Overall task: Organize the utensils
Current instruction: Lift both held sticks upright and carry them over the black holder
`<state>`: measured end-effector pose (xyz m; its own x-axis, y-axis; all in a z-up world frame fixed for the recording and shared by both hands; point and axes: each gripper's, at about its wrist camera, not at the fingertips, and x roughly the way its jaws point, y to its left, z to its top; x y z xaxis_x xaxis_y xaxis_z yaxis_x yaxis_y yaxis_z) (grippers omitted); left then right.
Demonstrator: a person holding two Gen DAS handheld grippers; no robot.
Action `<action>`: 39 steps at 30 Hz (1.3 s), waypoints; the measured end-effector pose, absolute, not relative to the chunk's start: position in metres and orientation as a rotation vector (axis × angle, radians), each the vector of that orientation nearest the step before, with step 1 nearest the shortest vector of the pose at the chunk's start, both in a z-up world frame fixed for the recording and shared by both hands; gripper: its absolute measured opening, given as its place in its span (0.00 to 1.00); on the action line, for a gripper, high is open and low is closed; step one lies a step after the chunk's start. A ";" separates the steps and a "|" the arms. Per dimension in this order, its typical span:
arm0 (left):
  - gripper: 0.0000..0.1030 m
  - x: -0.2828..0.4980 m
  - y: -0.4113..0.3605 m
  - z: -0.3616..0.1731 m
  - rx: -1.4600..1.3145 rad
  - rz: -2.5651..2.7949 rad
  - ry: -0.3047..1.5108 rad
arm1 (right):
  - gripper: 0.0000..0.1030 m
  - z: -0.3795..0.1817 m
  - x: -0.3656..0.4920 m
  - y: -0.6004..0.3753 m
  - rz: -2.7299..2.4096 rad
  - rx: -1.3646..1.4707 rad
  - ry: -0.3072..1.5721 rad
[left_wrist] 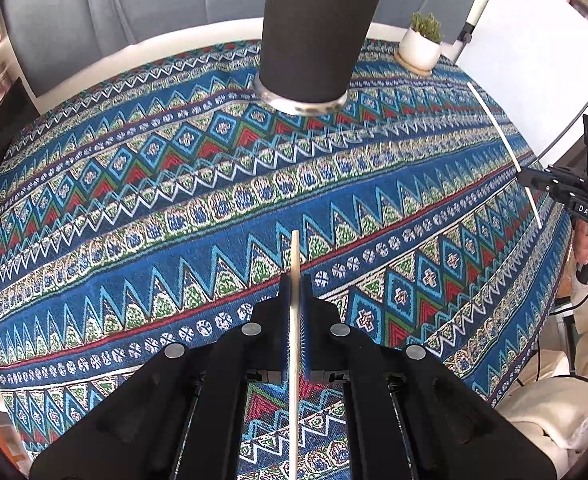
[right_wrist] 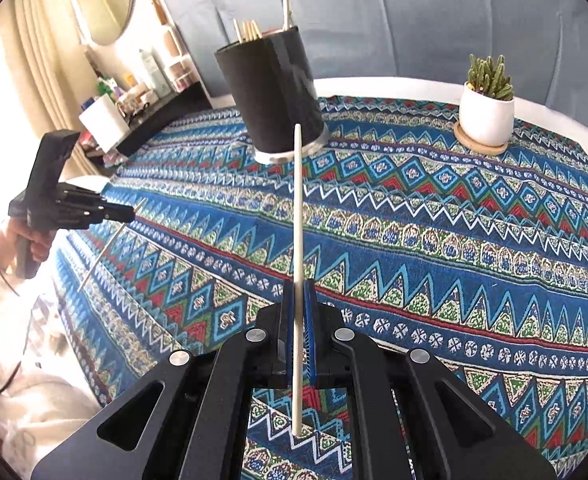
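2 claws, left claw [left_wrist: 294, 300] and right claw [right_wrist: 298, 304] (each pinching 1 chopstick), 1 black holder [right_wrist: 272, 96]

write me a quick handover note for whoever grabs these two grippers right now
Left gripper: shut on a chopstick, above the cloth.
Right gripper: shut on a second chopstick, tip aimed toward the black holder.
Done: several chopsticks already stand in the holder, mid-table near the plant pot.
Left: drop both held chopsticks into the holder.
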<state>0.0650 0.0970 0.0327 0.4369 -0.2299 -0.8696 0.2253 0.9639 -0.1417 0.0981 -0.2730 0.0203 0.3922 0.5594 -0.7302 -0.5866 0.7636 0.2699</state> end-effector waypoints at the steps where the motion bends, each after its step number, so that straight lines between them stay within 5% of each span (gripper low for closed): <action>1: 0.05 0.068 0.098 0.040 -0.011 -0.283 1.056 | 0.04 0.025 0.098 -0.275 0.732 -0.026 0.901; 27: 0.05 0.124 0.083 0.209 0.047 -0.236 0.659 | 0.05 0.169 0.156 -0.256 0.752 0.070 0.535; 39: 0.05 0.165 0.068 0.240 -0.019 -0.312 0.556 | 0.05 0.211 0.185 -0.199 0.895 0.115 0.326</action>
<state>0.1646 0.0676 0.2399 0.8034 -0.2963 -0.5165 0.2861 0.9528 -0.1015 0.1847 -0.1985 0.2105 0.5804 0.7812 -0.2300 -0.7464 0.6232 0.2334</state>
